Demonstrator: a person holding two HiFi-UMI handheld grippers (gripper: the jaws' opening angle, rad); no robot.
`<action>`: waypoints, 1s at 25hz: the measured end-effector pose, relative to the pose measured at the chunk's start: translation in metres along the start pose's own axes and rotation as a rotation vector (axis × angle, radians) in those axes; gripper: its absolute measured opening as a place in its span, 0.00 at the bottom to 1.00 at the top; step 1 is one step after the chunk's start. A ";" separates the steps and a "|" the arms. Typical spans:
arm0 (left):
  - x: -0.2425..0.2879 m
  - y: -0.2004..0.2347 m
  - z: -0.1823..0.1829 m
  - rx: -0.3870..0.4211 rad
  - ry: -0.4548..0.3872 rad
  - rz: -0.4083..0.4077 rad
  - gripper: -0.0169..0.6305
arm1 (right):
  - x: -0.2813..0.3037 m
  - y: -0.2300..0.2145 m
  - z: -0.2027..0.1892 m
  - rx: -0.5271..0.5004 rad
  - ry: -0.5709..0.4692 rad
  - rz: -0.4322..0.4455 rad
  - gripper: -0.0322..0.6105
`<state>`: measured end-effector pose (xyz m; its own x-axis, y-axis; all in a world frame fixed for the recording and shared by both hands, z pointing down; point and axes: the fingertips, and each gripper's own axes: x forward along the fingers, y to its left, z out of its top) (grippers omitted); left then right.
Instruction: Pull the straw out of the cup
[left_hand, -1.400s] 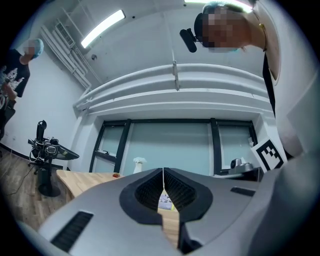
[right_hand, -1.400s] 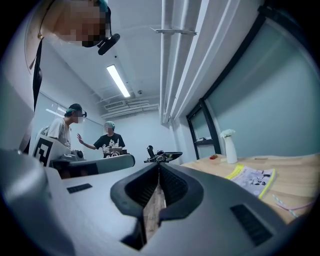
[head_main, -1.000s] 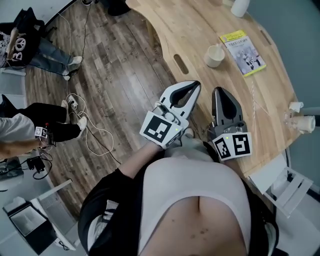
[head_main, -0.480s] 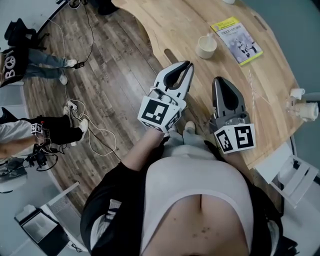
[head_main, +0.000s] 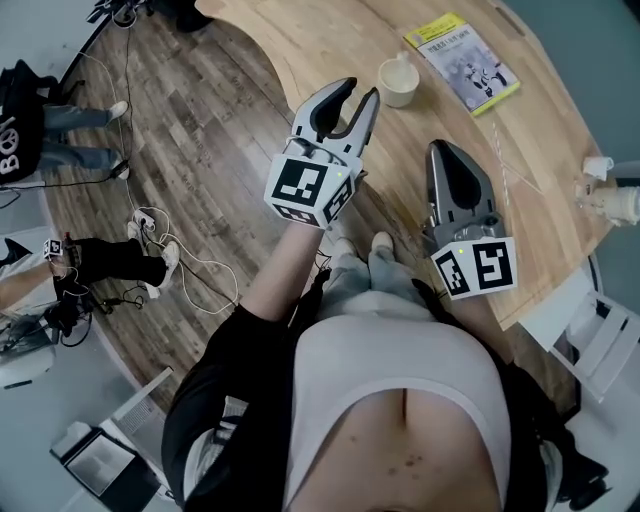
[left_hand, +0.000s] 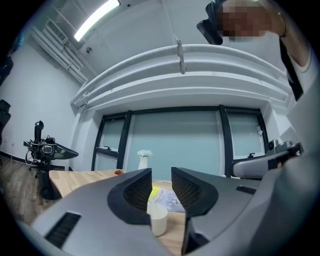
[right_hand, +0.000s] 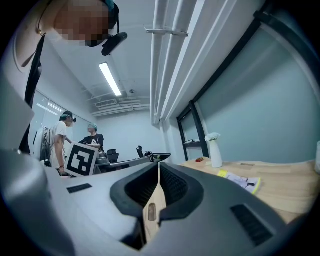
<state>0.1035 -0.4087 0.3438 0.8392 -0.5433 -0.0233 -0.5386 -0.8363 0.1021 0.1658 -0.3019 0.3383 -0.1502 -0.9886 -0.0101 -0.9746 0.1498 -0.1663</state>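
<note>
A cream cup (head_main: 398, 82) stands on the wooden table (head_main: 330, 40), beside a yellow-edged booklet (head_main: 462, 58). A small pale tip, perhaps the straw (head_main: 402, 62), shows at the cup's far rim; it is too small to tell. My left gripper (head_main: 357, 90) points at the cup from just short of it. Its jaws are opening, with nothing between them. In the left gripper view the cup (left_hand: 159, 220) shows through the gap of the left gripper (left_hand: 161, 175). My right gripper (head_main: 443, 148) hovers over the table's near edge, shut and empty, as the right gripper view also shows (right_hand: 159, 167).
A white vase with flowers (left_hand: 143, 159) stands at the table's far side. A thin clear strand (head_main: 510, 175) lies right of the right gripper, with white objects (head_main: 610, 200) at the table's right end. Cables (head_main: 180, 260) and people (head_main: 40, 120) are on the wood floor to the left.
Both grippers have moved forward over the table toward the cup, the left one farther. The left jaws, shut before, now stand apart.
</note>
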 end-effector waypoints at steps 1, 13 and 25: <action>0.004 0.001 -0.002 -0.003 0.002 -0.004 0.19 | 0.002 -0.002 -0.001 0.001 0.003 -0.002 0.10; 0.062 0.025 -0.045 -0.012 0.113 -0.054 0.30 | 0.015 -0.016 -0.012 0.014 0.022 -0.016 0.10; 0.111 0.025 -0.081 0.006 0.203 -0.103 0.30 | 0.028 -0.032 -0.027 0.030 0.053 -0.043 0.10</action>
<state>0.1896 -0.4838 0.4240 0.8874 -0.4295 0.1675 -0.4490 -0.8875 0.1033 0.1880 -0.3340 0.3704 -0.1182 -0.9917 0.0499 -0.9751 0.1064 -0.1945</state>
